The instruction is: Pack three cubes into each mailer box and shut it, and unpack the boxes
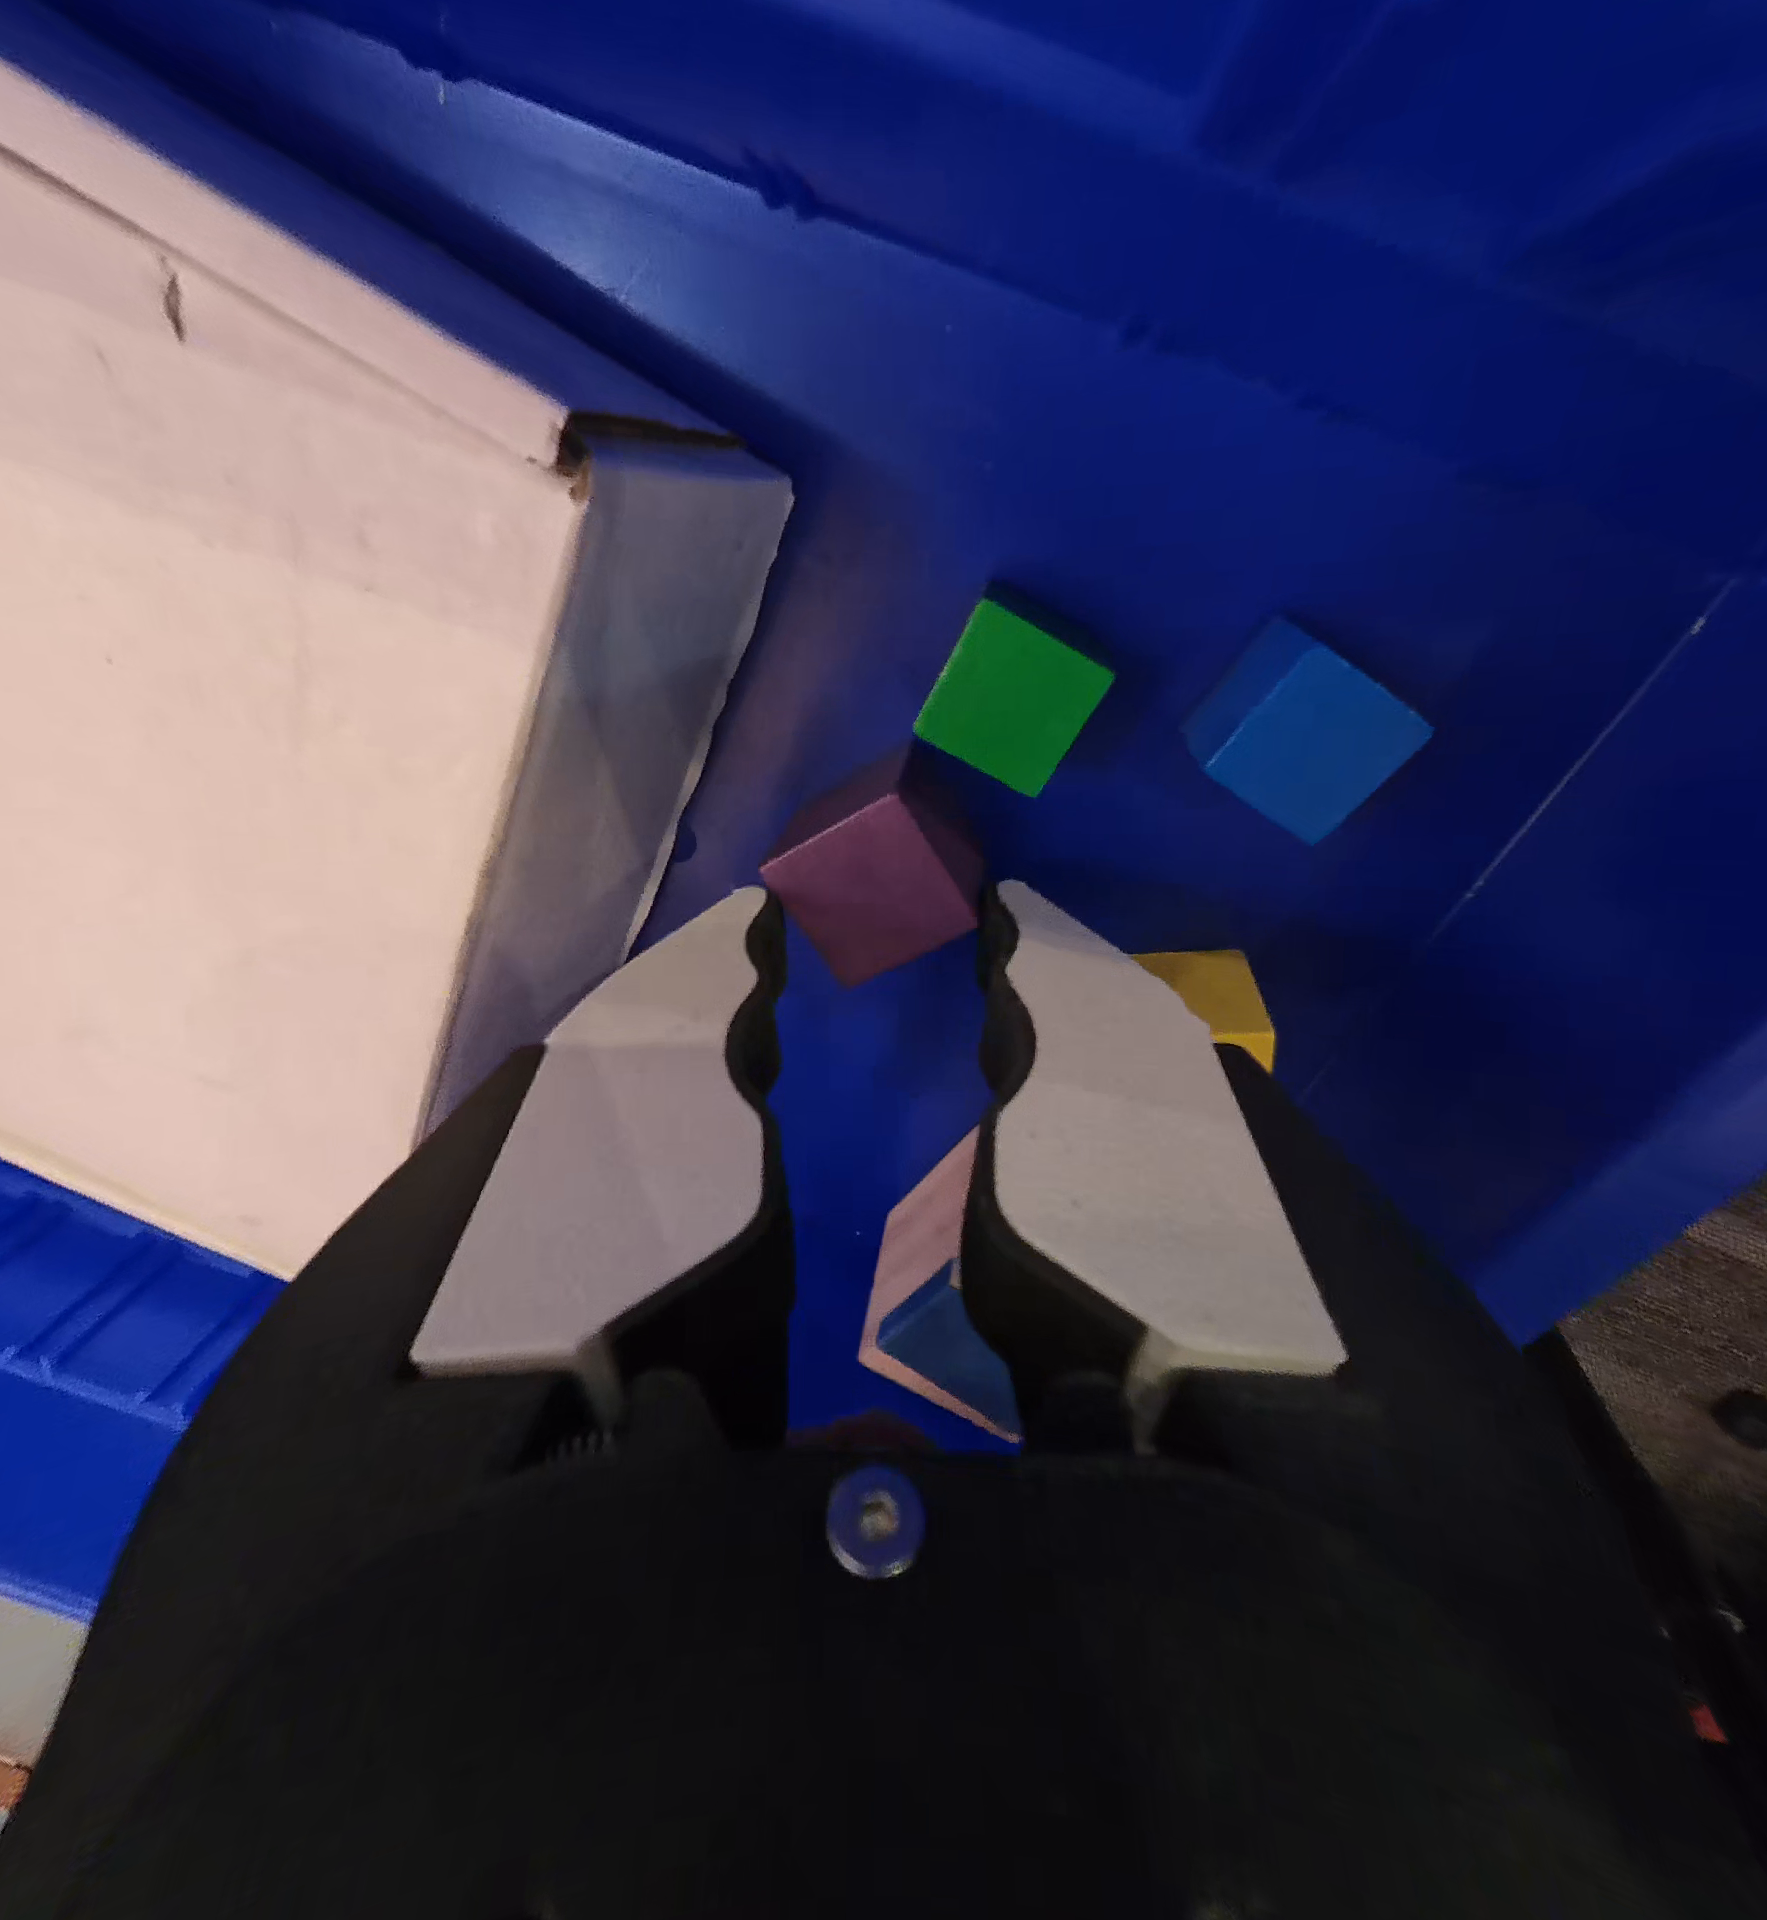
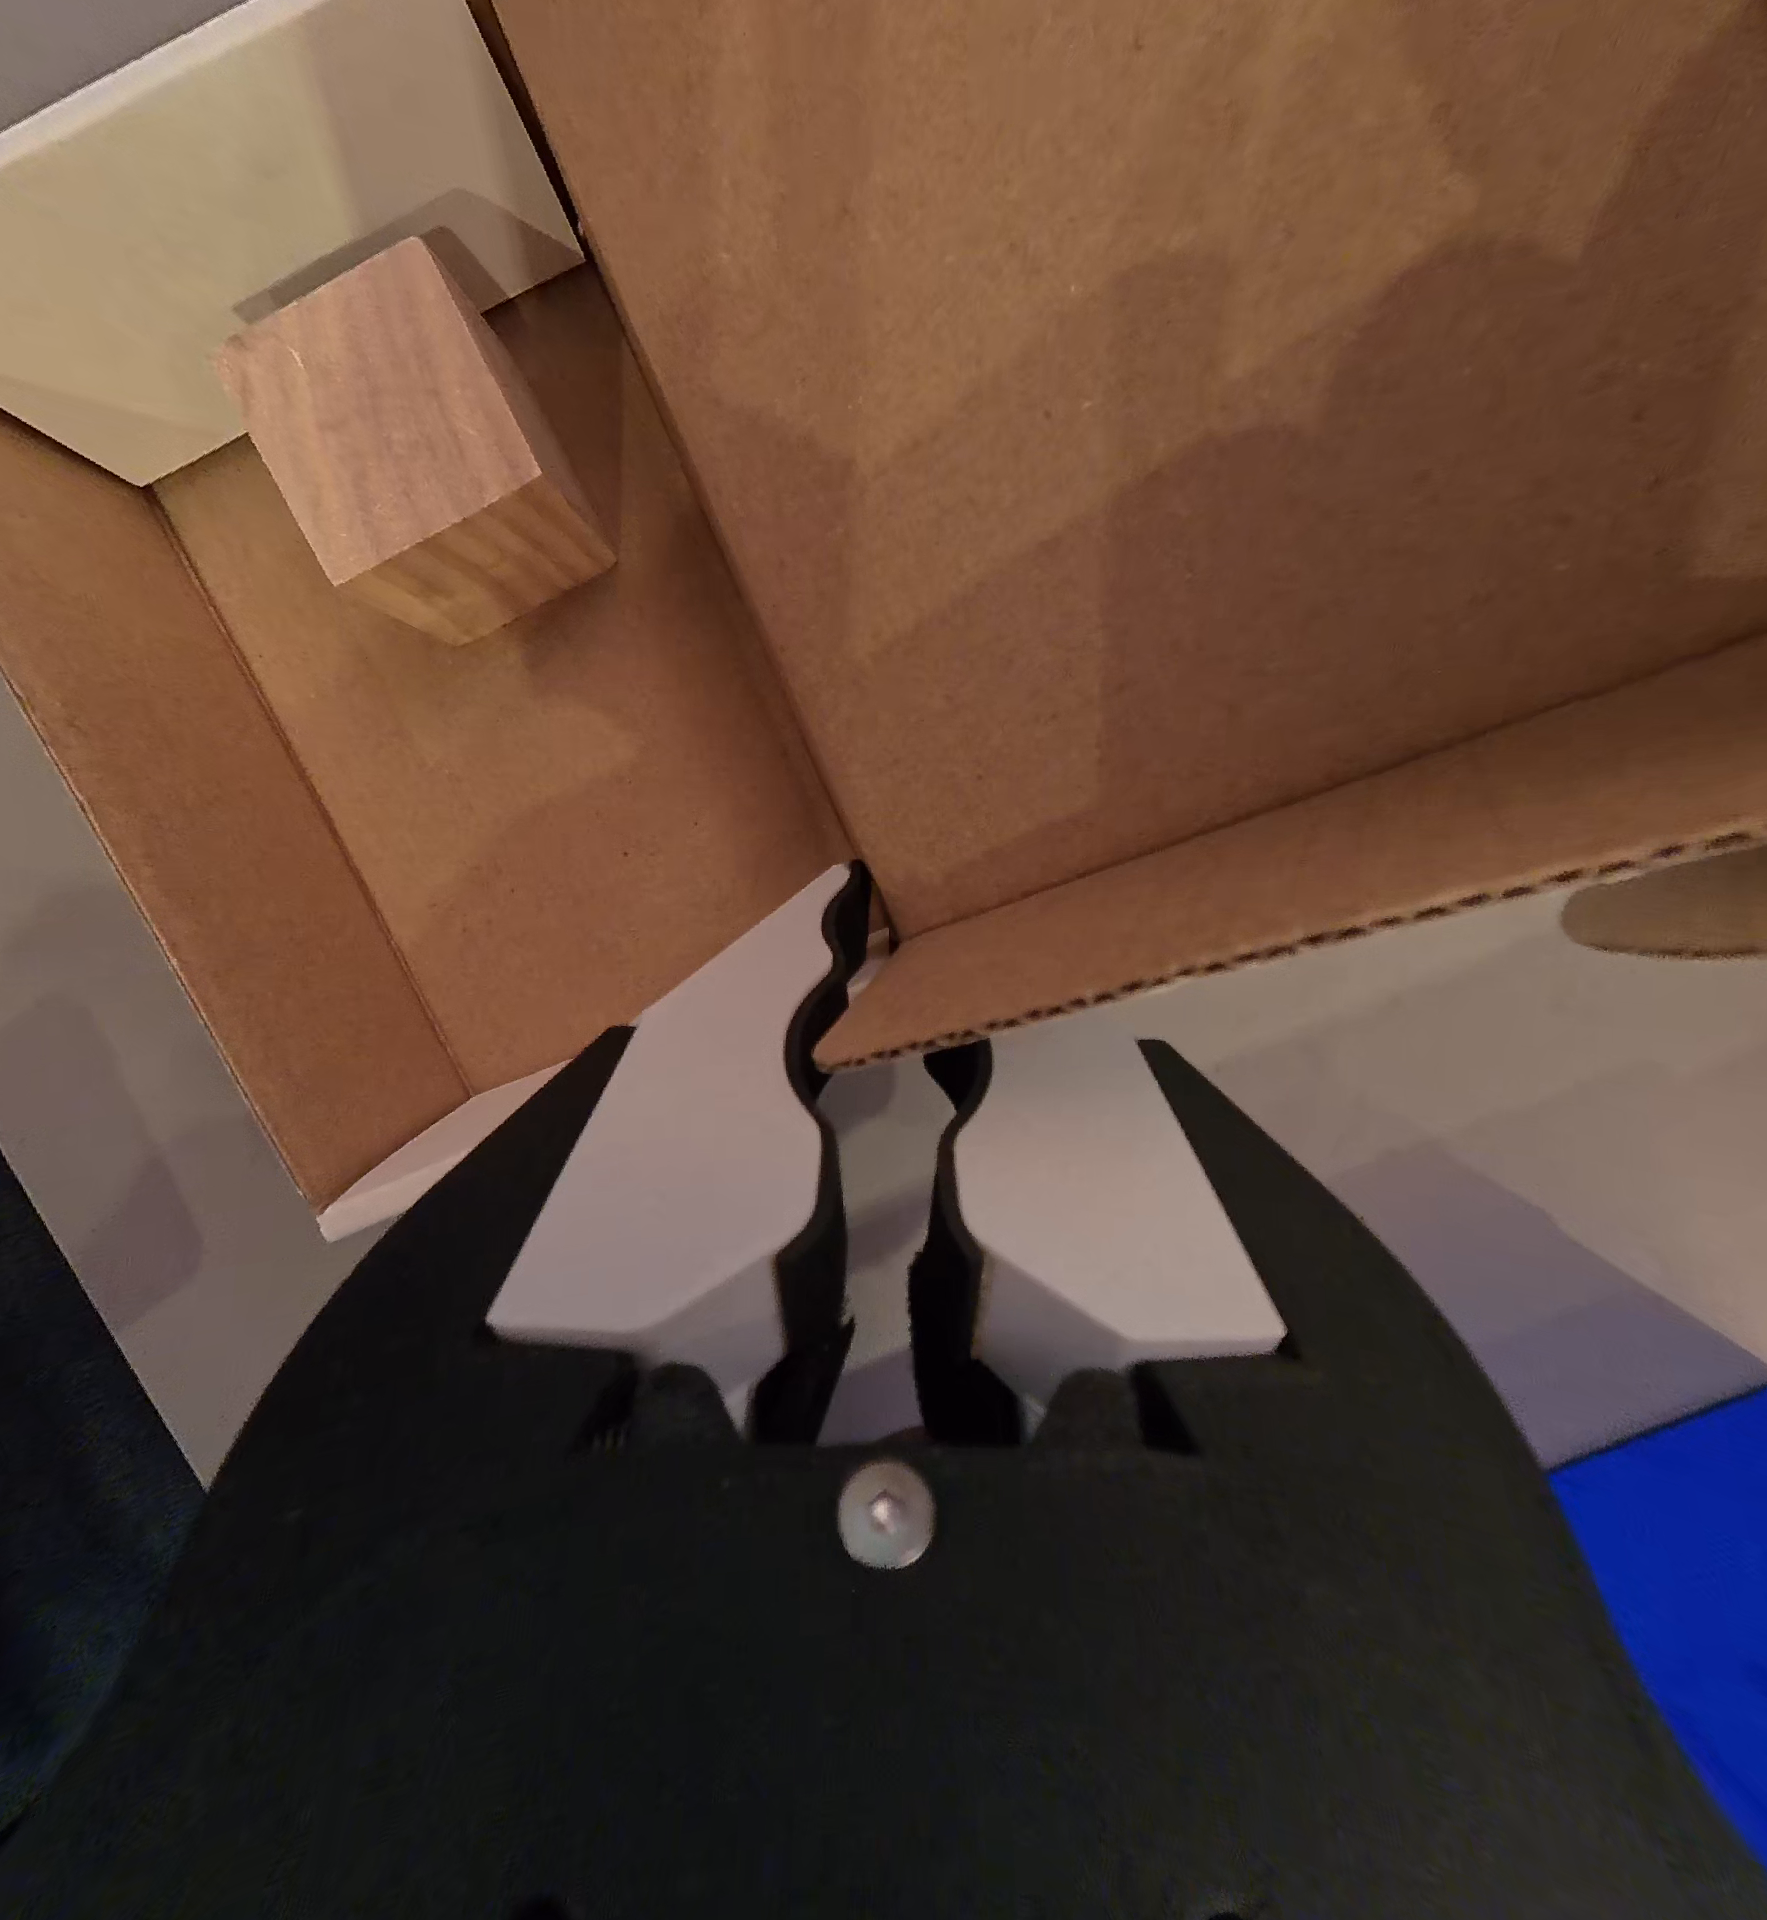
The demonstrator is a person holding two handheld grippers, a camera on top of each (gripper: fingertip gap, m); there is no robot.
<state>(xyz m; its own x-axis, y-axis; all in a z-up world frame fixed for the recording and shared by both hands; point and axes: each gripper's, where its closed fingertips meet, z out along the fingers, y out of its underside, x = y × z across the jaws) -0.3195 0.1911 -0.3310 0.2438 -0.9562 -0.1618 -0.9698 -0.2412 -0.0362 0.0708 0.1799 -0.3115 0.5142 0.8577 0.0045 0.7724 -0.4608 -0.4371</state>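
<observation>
In the left wrist view my left gripper is open over a blue bin. Its fingertips flank a purple cube on the bin floor. A green cube and a blue cube lie just beyond it. A yellow cube is partly hidden by my right finger. A closed white mailer box lies at the left. In the right wrist view my right gripper is shut on the corner of the raised lid of an open mailer box. One wooden cube sits inside it.
A pale piece with a blue face lies between my left fingers, near the palm. Grey carpet shows past the bin's right wall. The open box stands on a white table, with the blue bin's edge at the lower right.
</observation>
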